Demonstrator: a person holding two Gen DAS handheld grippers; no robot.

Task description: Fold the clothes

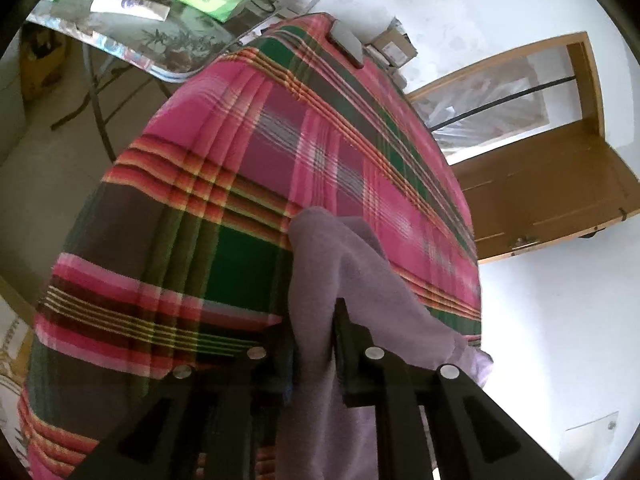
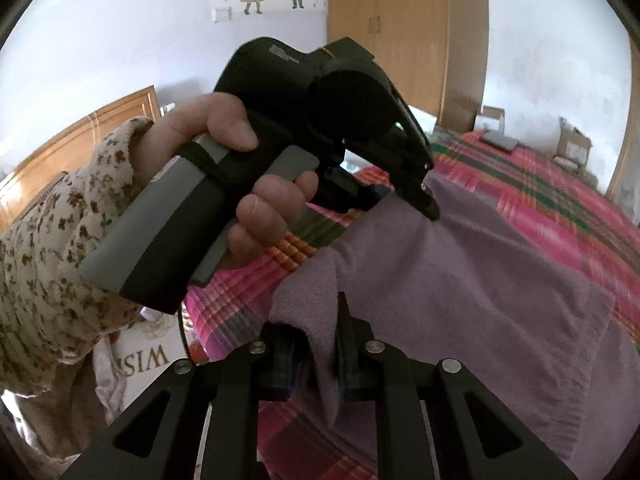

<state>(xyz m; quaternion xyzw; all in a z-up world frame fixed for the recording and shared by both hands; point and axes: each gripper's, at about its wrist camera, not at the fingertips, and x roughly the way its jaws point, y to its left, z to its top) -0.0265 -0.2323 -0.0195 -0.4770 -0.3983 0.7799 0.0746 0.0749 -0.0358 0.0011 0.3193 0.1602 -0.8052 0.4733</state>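
I keep both grippers' fingers pinched narrow on the purple cloth [image 2: 460, 280], left gripper [image 1: 316, 344] and right gripper [image 2: 320, 344], to carry its edge across the plaid bed [image 1: 240, 160]

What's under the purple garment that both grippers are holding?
A pink and green plaid bedspread lies under the purple fleece garment and shows all around it. Whatever sits directly beneath the spread-out fleece is covered, so only the plaid at its edges can be confirmed.
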